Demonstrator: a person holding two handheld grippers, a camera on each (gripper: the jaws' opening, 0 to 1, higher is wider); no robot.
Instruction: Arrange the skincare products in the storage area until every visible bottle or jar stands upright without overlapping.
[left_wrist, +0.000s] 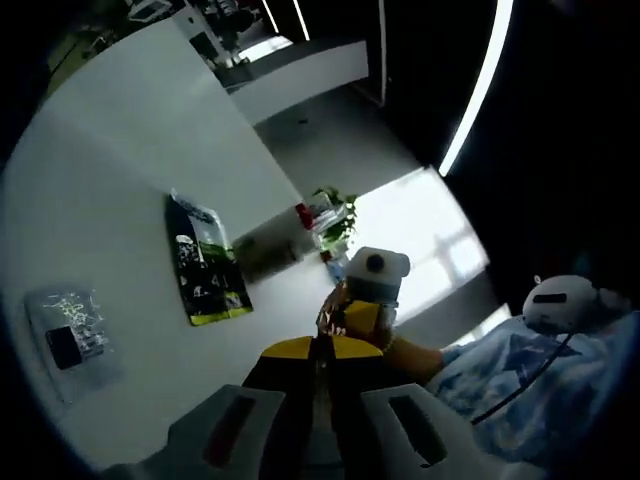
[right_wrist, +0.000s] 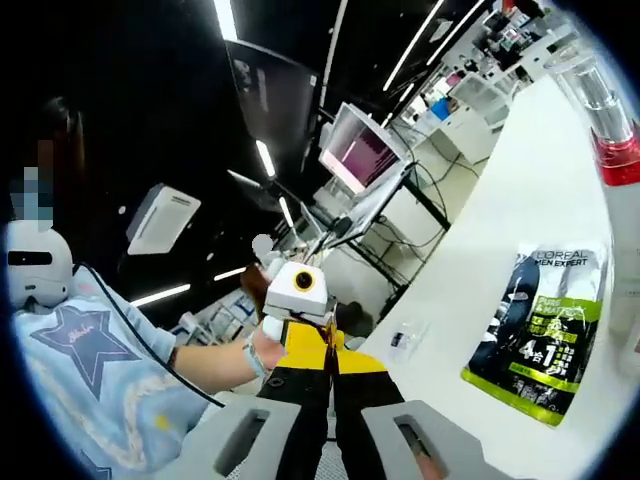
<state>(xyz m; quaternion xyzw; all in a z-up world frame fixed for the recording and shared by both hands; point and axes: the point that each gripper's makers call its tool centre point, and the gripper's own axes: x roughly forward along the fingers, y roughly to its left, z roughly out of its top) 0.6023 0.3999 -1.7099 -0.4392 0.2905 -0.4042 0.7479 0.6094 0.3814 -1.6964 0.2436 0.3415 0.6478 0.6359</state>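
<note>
My left gripper (left_wrist: 322, 346) points across a white table (left_wrist: 130, 180), its black, yellow-tipped fingers pressed together on nothing. Just beyond its tips a hand holds the right gripper (left_wrist: 366, 318). A dark green and black sachet pack (left_wrist: 206, 262) lies flat on the table, and a clear plastic packet (left_wrist: 68, 332) lies nearer the left. My right gripper (right_wrist: 328, 346) is shut too, nose to nose with the left gripper (right_wrist: 300, 318). To its right the sachet pack (right_wrist: 545, 330) lies on the table (right_wrist: 520, 200). A clear bottle with a red band (right_wrist: 610, 120) stands at the far right.
A small clear packet (right_wrist: 405, 338) lies near the table's edge. A person in a light blue shirt (right_wrist: 75, 370) with a white headset (right_wrist: 35, 265) stands close behind the grippers. A potted plant (left_wrist: 336, 220) and a red item (left_wrist: 303, 213) sit past the table's far end.
</note>
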